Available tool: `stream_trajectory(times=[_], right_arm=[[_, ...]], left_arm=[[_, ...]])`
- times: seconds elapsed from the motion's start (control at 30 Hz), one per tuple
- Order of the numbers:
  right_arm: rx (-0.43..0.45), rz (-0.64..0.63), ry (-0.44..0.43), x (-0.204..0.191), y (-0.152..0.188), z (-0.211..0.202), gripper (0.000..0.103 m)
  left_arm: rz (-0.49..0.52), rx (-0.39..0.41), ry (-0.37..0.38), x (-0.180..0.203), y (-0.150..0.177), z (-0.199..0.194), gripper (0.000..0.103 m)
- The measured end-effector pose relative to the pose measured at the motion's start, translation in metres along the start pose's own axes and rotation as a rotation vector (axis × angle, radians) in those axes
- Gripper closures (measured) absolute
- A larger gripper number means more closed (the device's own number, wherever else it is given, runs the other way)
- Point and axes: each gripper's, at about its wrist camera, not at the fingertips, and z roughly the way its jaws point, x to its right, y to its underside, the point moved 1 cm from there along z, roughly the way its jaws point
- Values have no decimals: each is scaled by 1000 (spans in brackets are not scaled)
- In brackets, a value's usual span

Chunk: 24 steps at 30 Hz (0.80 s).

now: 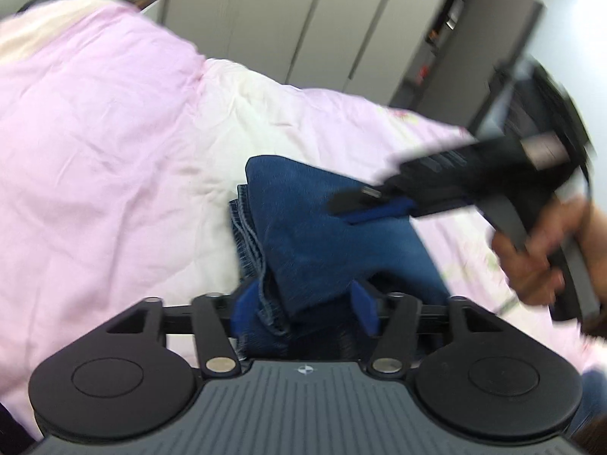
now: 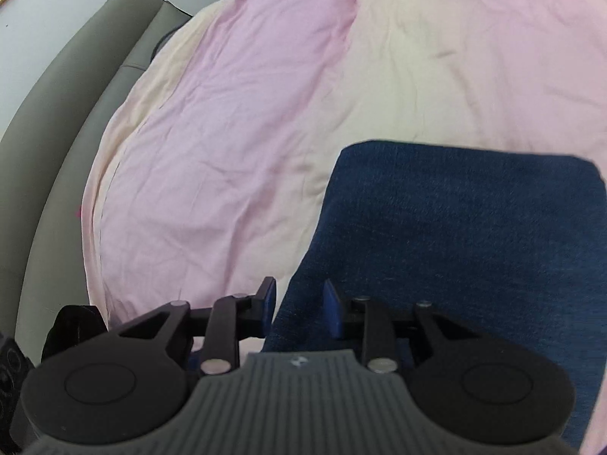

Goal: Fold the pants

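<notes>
On pink-and-cream quilted bed [image 1: 114, 132]: releasing folded blue denim pants [image 1: 322, 235], left gripper [image 1: 303, 309] fingers spread, right gripper [image 2: 299, 305] fingers part-open, unclenched. Next: withdrawing, flattening stack.

Bare quilt [image 2: 227, 132] left of folded jeans [image 2: 455, 246].

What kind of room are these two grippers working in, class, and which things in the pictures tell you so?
Most likely a bedroom. A pink and cream quilt covers a bed with a grey padded headboard, and tall grey wardrobe doors stand behind it. Blue jeans lie on the quilt.
</notes>
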Motion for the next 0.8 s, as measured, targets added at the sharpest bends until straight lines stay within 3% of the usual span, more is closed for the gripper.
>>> stream_trajectory(times=[0.17,0.27,0.3,0.33,0.47,0.63,0.73,0.8], right_arm=[[48,-145,105,25,22,-54,75],[40,-205,157,48,45,-72,75],[33,-206,162,56,52,-76,75],[24,-205,166,65,59,-81,75],[2,-229,163,84,80,-89,82],[-73,-357,165,81,115,-69,85],[-104,-443,219,80,138,-41,88],[-96,-538,270,78,152,-26,89]], left_arm=[[-232,-41,-1,-17,-3,26,34],[-351,-85,-16,-28,1,44,45],[-382,-102,-9,-32,4,48,60],[-392,-110,0,-32,5,48,82],[-183,-96,-48,-5,-2,34,88],[145,-239,-242,26,7,64,88],[198,-291,-276,23,20,84,88],[179,-329,-275,15,28,95,88]])
